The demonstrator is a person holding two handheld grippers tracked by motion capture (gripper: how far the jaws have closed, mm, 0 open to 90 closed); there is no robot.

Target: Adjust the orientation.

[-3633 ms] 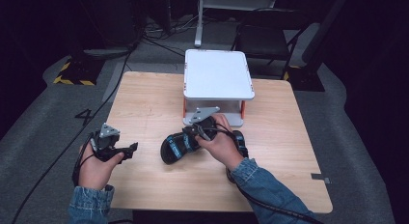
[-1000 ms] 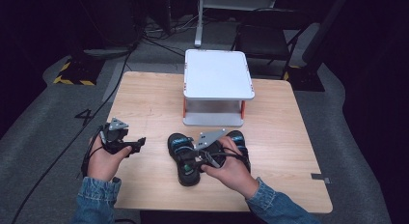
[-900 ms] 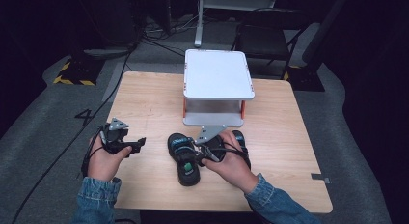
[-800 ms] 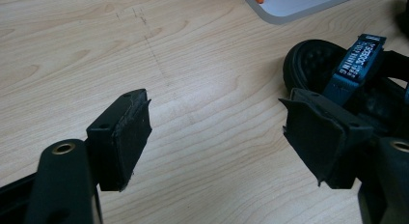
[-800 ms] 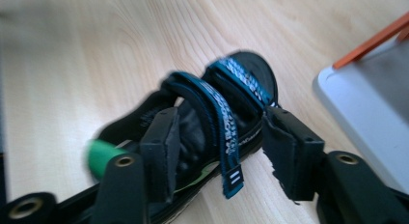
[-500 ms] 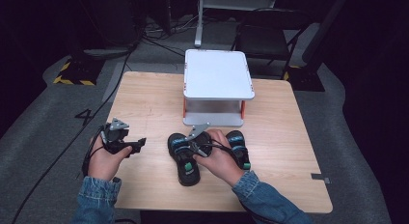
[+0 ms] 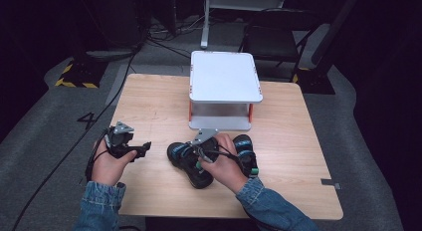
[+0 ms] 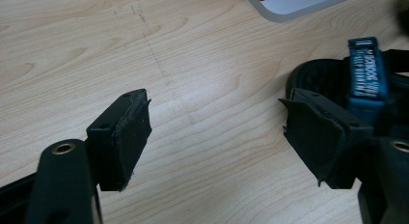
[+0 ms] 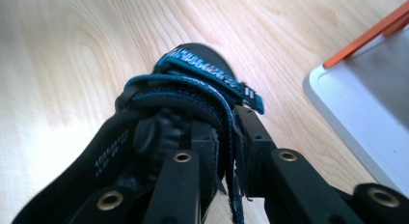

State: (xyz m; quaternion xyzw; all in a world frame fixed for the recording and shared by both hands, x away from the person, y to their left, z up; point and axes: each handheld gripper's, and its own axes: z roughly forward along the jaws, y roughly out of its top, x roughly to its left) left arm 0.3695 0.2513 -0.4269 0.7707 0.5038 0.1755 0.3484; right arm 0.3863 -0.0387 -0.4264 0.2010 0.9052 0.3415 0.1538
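right gripper (image 7: pixel 195 152): in the high view it sits at about 6 o'clock of the table, low over the left sandal; its jaws have just been closing and now pinch a blue strap (image 9: pixel 230 137) of that sandal between the pads, as the right gripper view shows.
right hand (image 7: pixel 224 166): wraps the gripper body, denim sleeve (image 7: pixel 268 206) coming in from 5 o'clock.
left sandal (image 7: pixel 191 164): black with blue straps, lying flat on the wood, toe end toward 11 o'clock, just beside its partner.
right sandal (image 7: pixel 246 151): same make, lying at 3 o'clock of the left sandal, partly under the right hand.
left gripper (image 7: pixel 142 147): at 8 o'clock of the table, held just above the wood; its jaws are spread wide with only bare table between them in the left gripper view.
left hand (image 7: pixel 107 164): grips the body from below, well apart from the sandals.
table (image 7: pixel 149 101): light wood, bare across the 10 o'clock part.
white stand (image 7: pixel 224 76): two flat white shelves on orange posts, at 12 o'clock of the sandals, near them but not touching.
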